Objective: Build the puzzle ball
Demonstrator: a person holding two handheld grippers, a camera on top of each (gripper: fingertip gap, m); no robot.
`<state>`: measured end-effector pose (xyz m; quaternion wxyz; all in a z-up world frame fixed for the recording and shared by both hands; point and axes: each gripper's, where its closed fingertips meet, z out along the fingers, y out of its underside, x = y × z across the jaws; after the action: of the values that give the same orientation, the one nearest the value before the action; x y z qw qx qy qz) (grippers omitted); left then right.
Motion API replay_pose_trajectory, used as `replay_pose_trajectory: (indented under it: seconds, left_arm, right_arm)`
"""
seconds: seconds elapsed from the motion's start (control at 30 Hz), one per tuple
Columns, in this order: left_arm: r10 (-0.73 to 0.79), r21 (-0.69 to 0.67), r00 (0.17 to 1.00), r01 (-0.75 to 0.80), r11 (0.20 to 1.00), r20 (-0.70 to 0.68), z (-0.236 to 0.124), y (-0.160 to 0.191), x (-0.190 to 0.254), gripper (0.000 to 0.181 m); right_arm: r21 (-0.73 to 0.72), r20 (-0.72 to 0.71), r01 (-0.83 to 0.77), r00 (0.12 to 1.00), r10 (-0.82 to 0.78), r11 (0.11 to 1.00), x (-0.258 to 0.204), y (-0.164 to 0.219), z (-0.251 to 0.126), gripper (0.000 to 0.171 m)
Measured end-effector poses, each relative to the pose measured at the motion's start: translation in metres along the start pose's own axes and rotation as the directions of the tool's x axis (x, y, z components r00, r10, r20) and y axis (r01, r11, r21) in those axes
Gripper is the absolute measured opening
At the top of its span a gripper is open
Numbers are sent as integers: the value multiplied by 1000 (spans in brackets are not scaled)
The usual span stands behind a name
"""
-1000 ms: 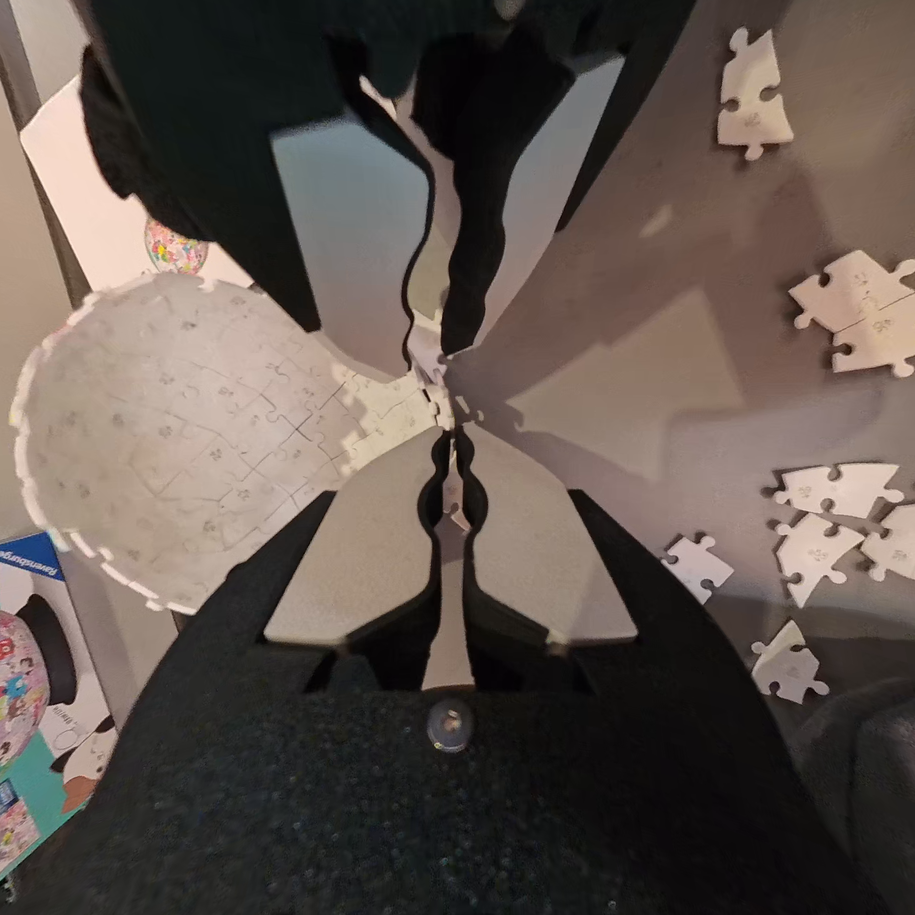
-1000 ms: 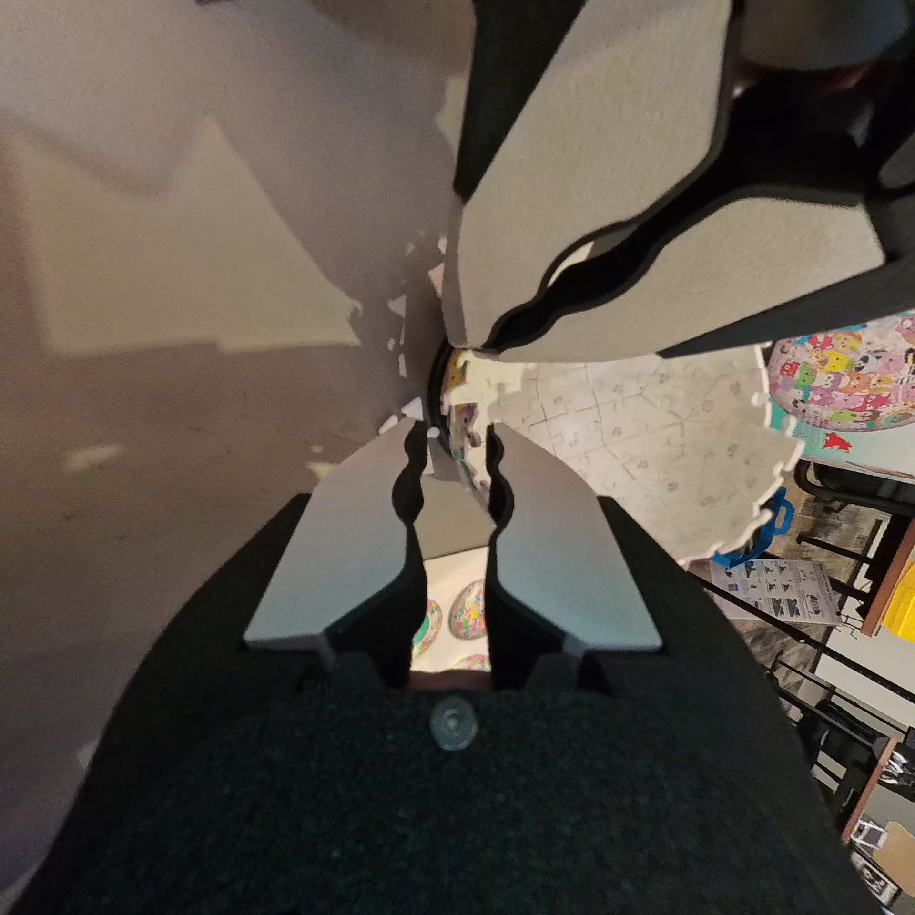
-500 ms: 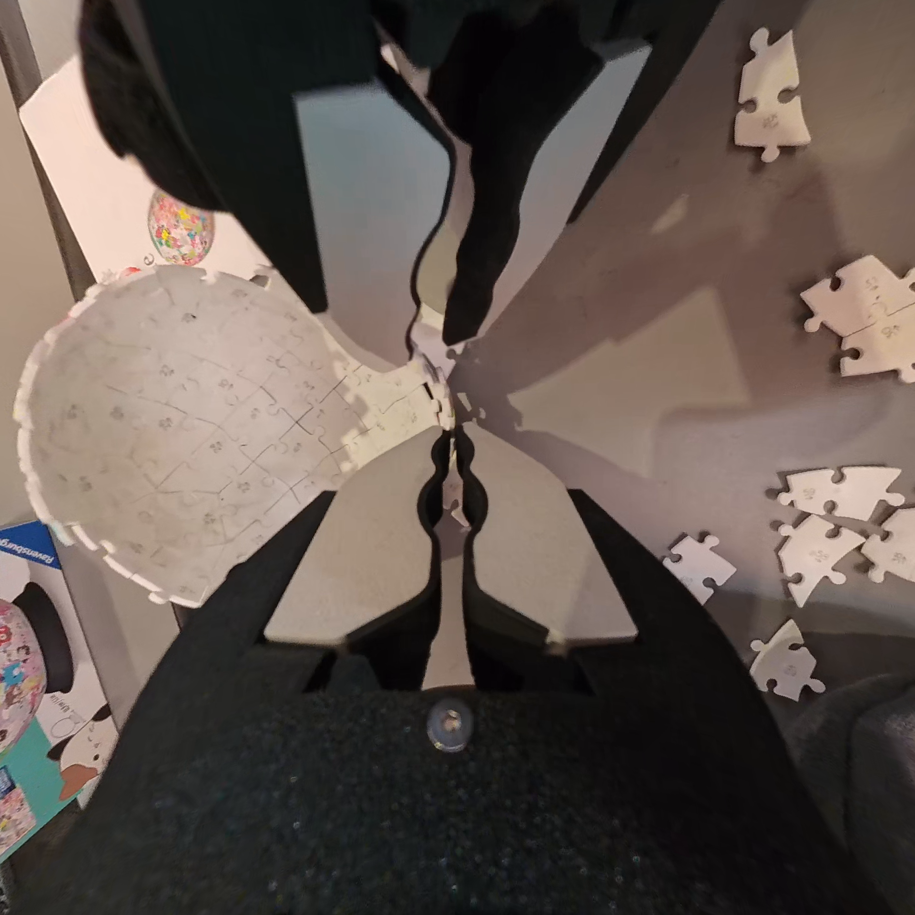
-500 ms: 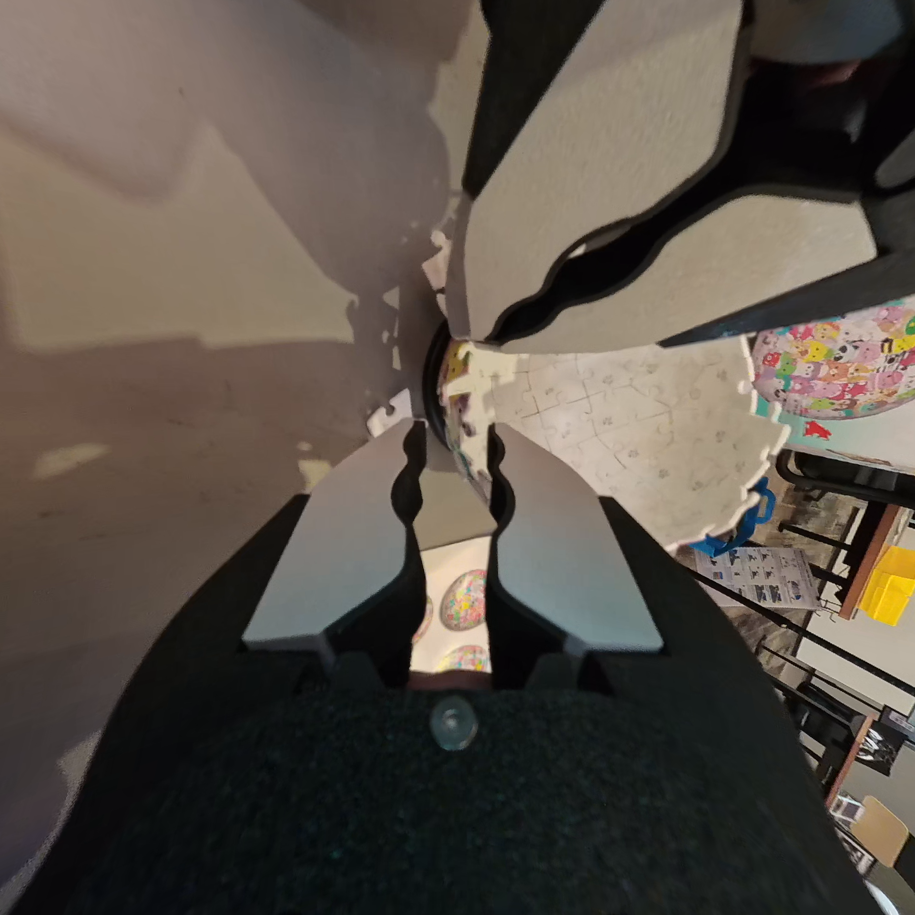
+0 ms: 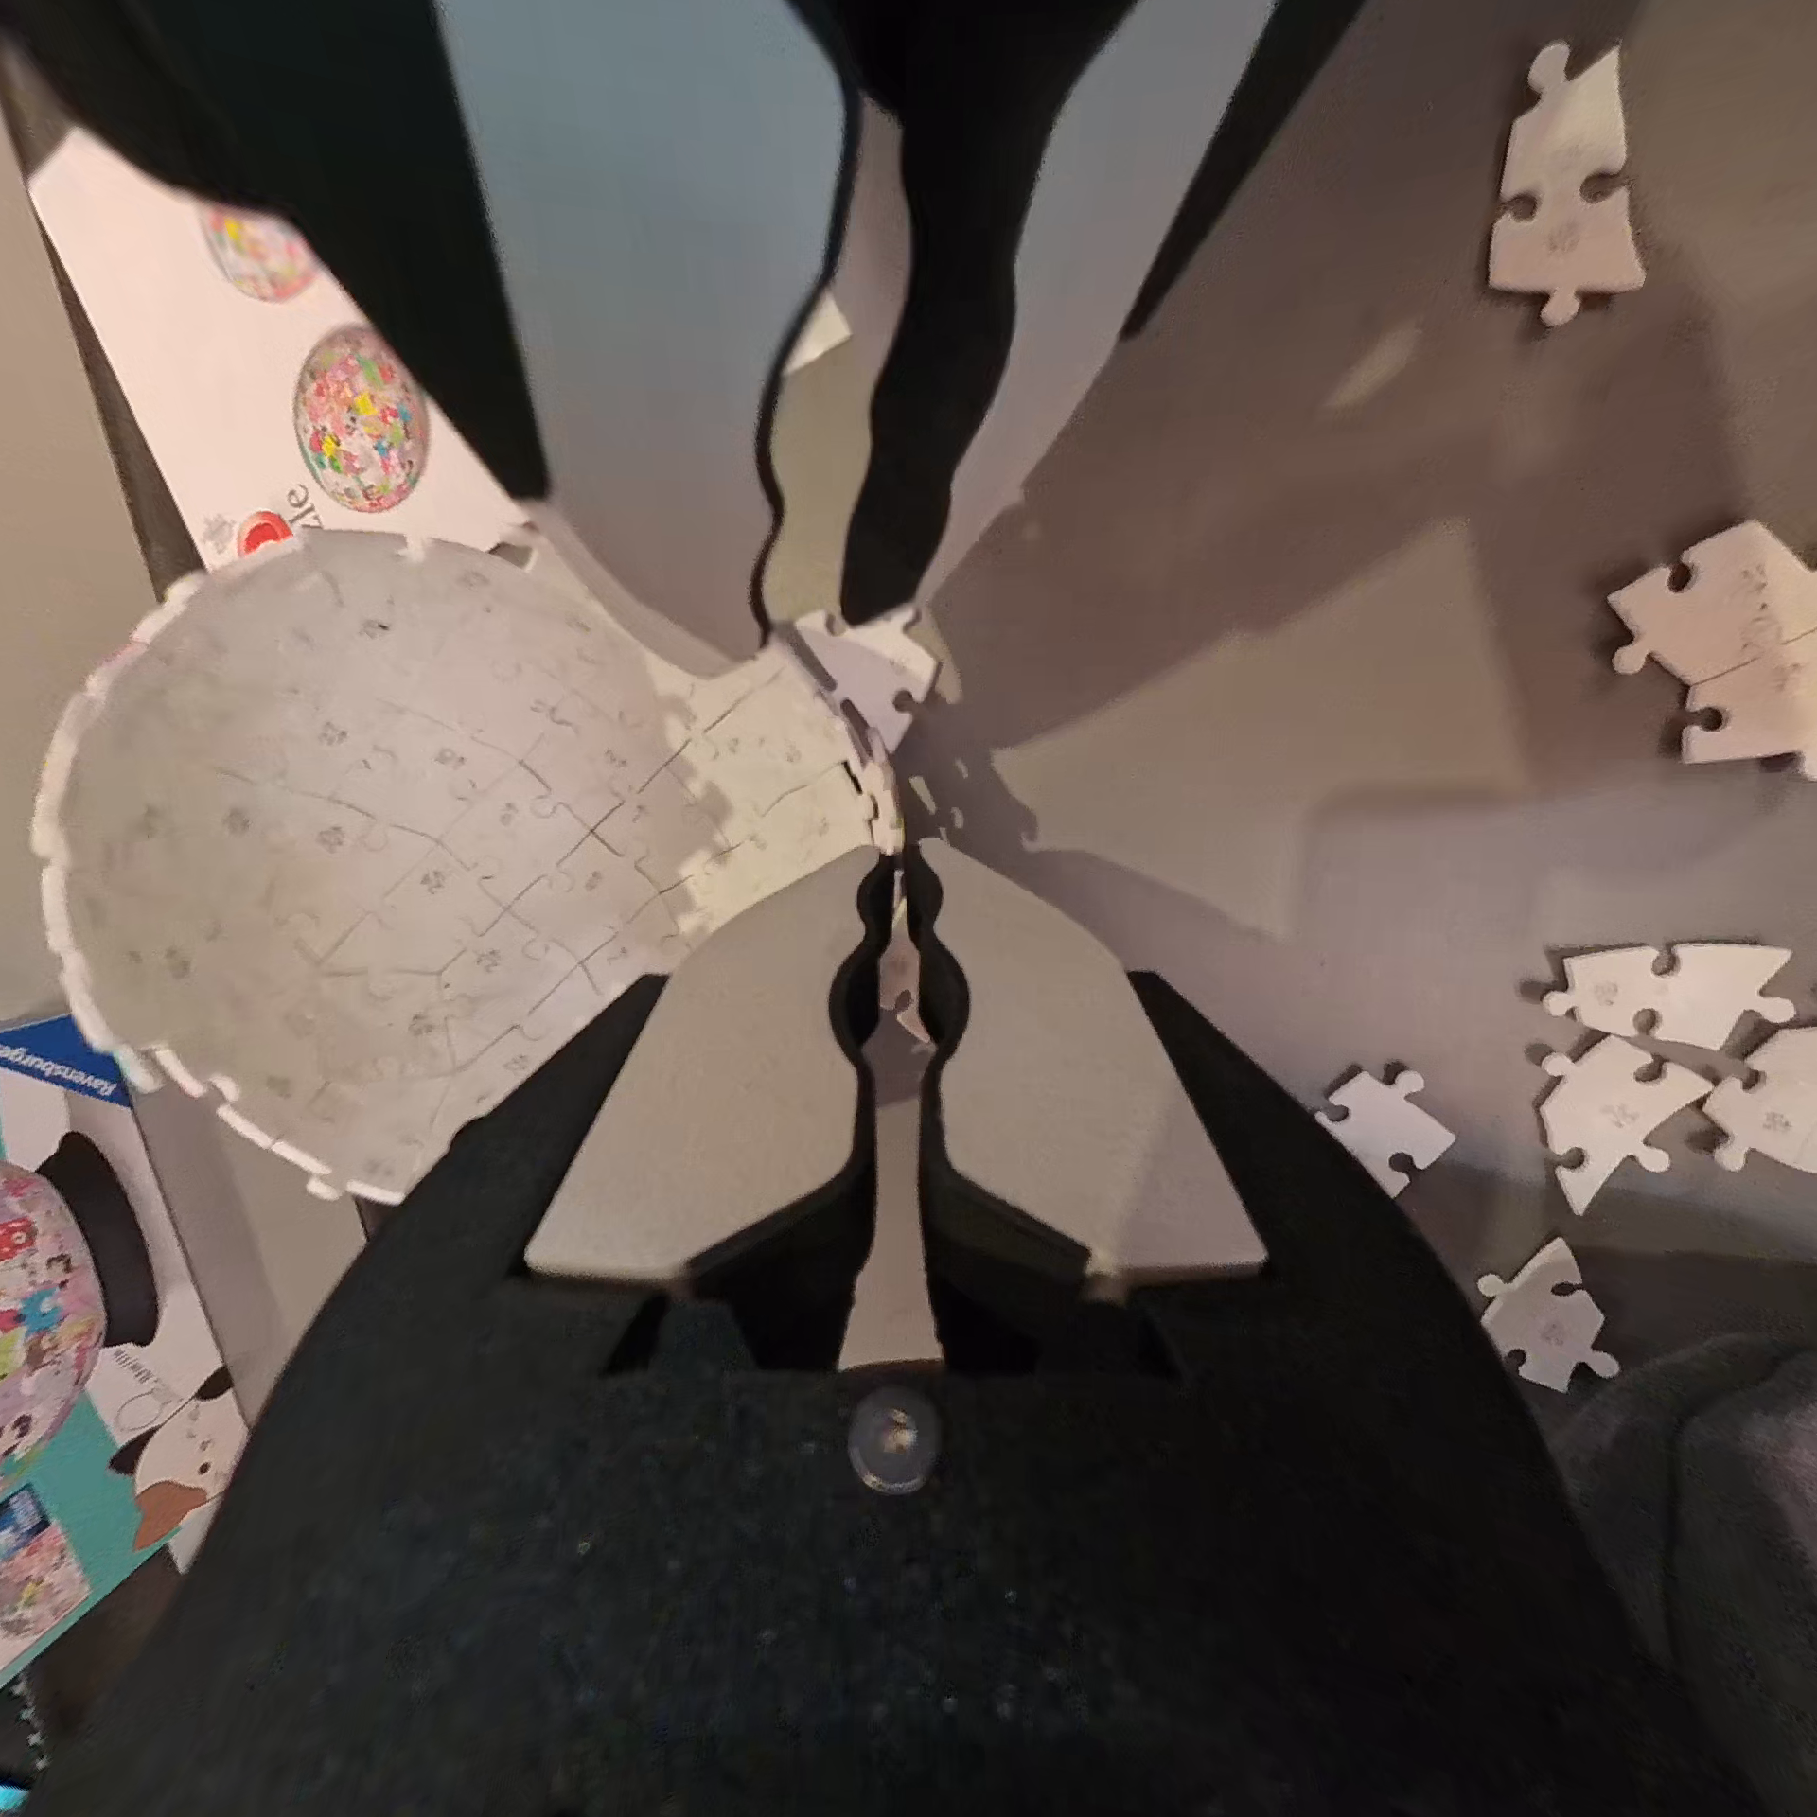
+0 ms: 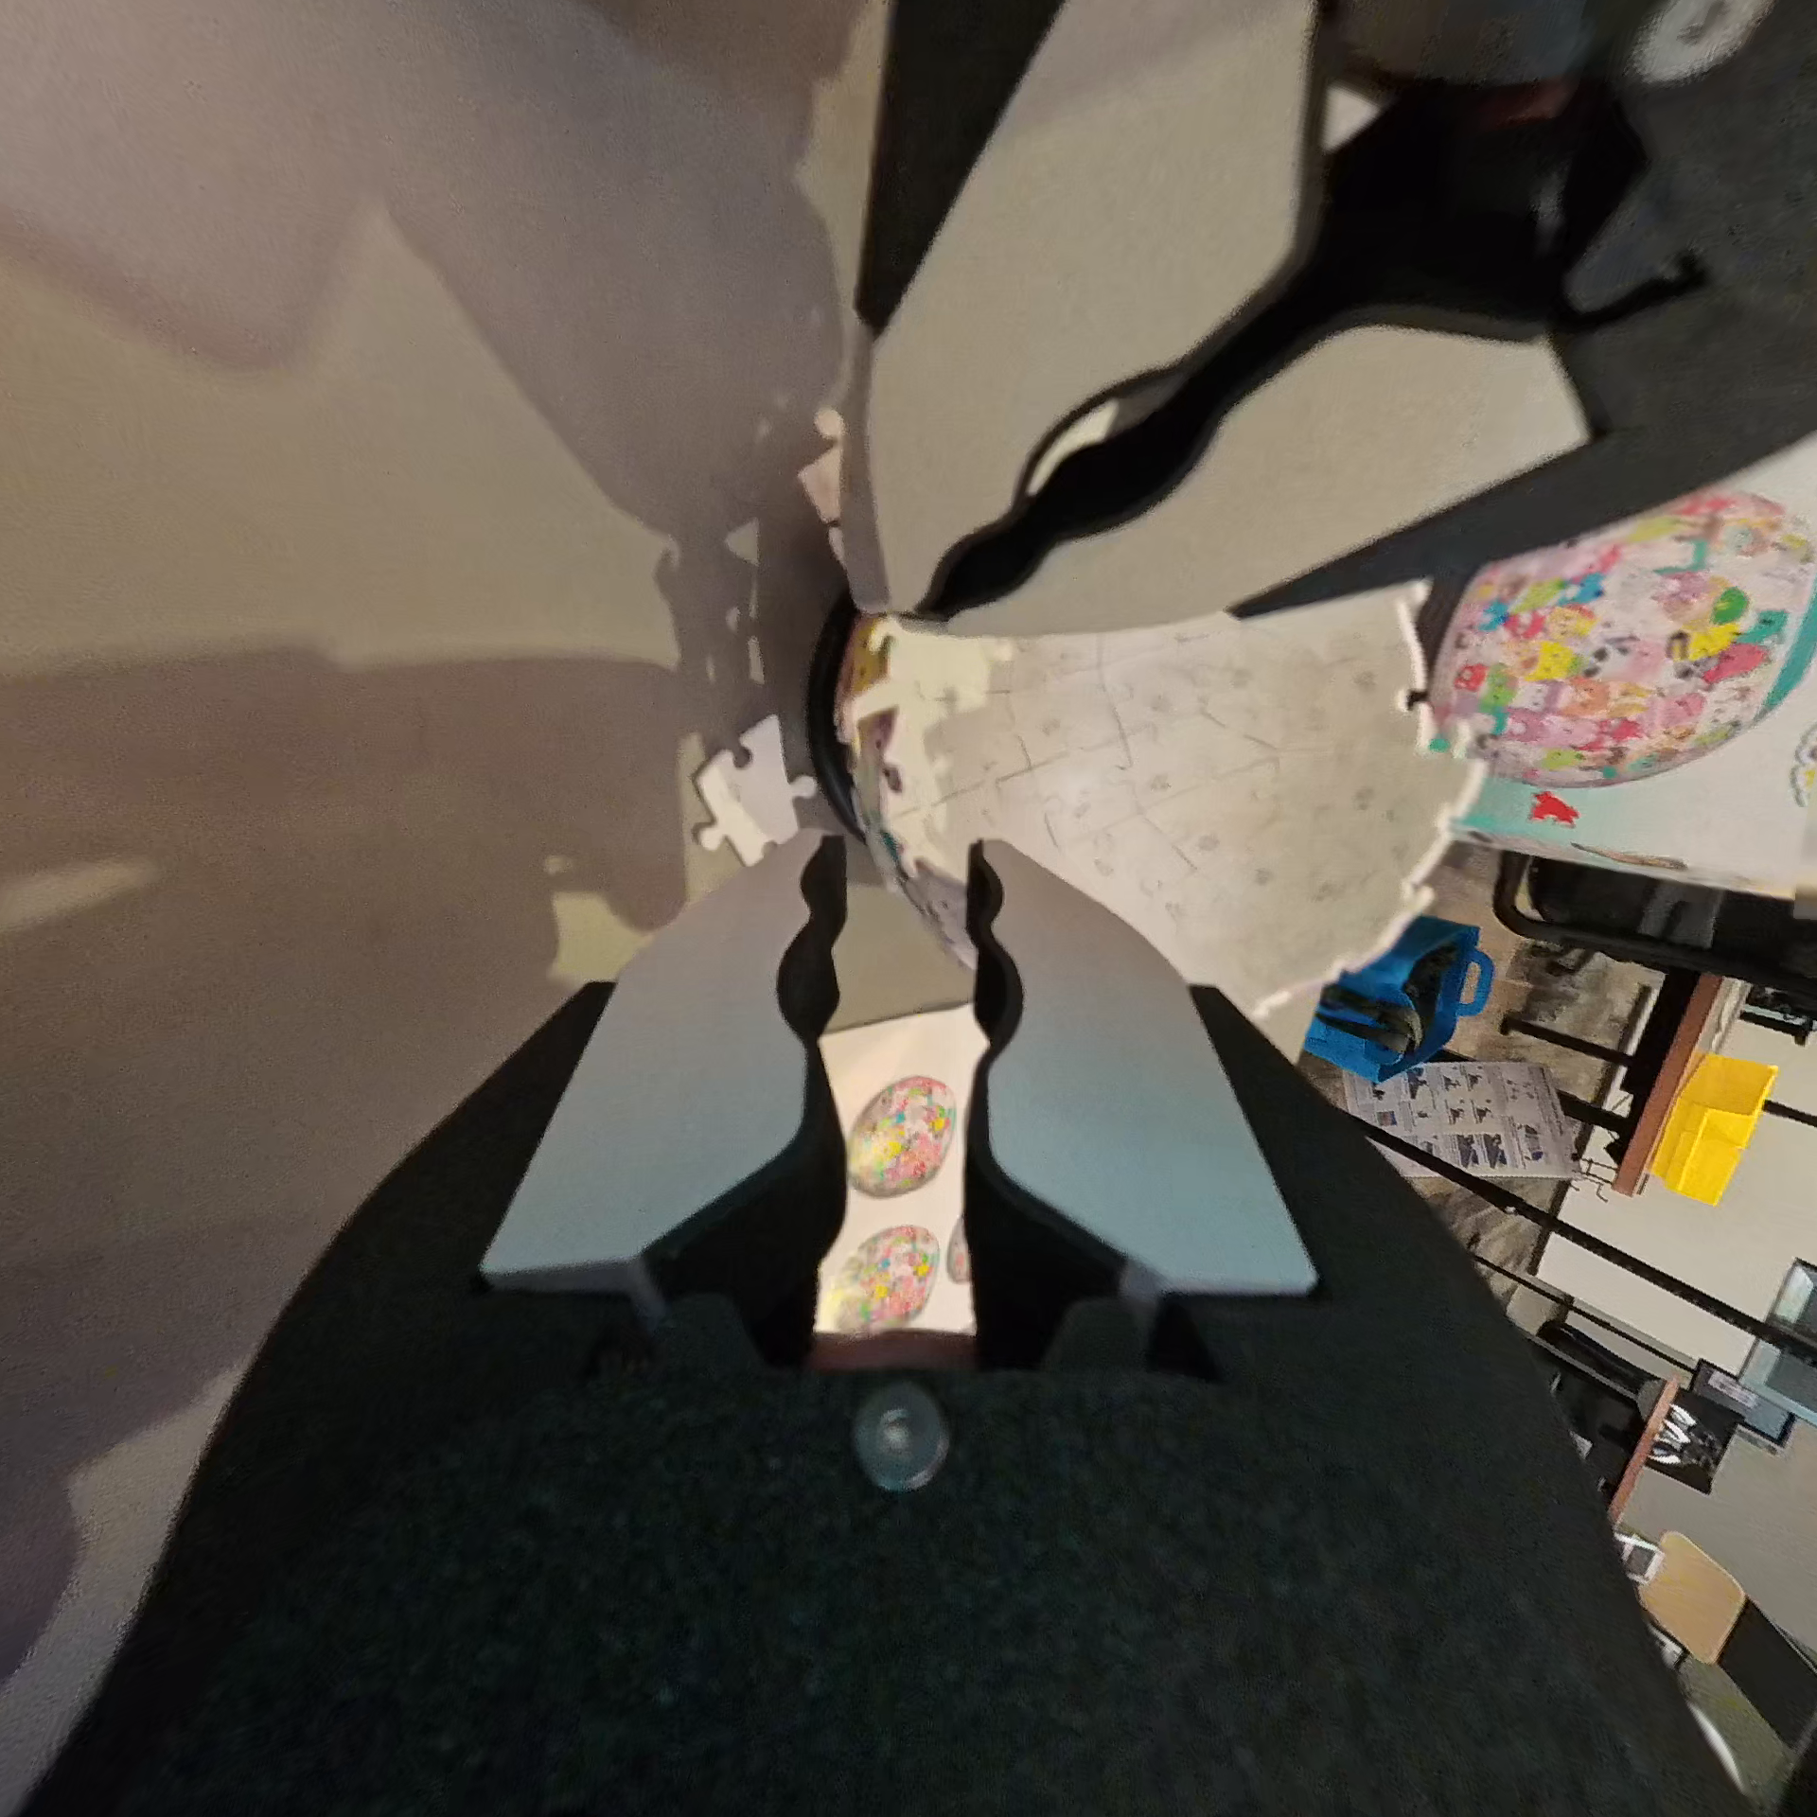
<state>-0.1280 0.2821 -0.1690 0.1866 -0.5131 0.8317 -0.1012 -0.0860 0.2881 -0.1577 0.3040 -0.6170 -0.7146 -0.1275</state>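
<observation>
My left gripper (image 5: 900,865) pinches half-ball (image 5: 324,846) rim; right gripper (image 6: 900,850) narrow, holding loose piece (image 6: 752,801) imo. Next: press it in.

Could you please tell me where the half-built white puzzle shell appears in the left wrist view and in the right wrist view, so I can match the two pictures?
Left wrist view: the puzzle shell fills the left middle, its rim reaching the centre between both pairs of jaws.
Right wrist view: the puzzle shell sits right of centre, under the other gripper.
Shared landmark: the white sheet printed with colourful balls.
</observation>
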Motion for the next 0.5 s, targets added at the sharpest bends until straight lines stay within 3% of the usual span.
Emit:
replay_pose_trajectory:
  seconds: [0.27,0.5]
  left_arm:
    - [-13,-31,1000,13,999,11,0,6,-1,2]
    - [-21,-51,1000,22,998,17,-1,14,-3,2]
  right_arm:
    - [50,-8,80,997,-80,996,-8,0,-12,21]
    - [49,-22,57,998,-56,997,-3,1,-13,21]
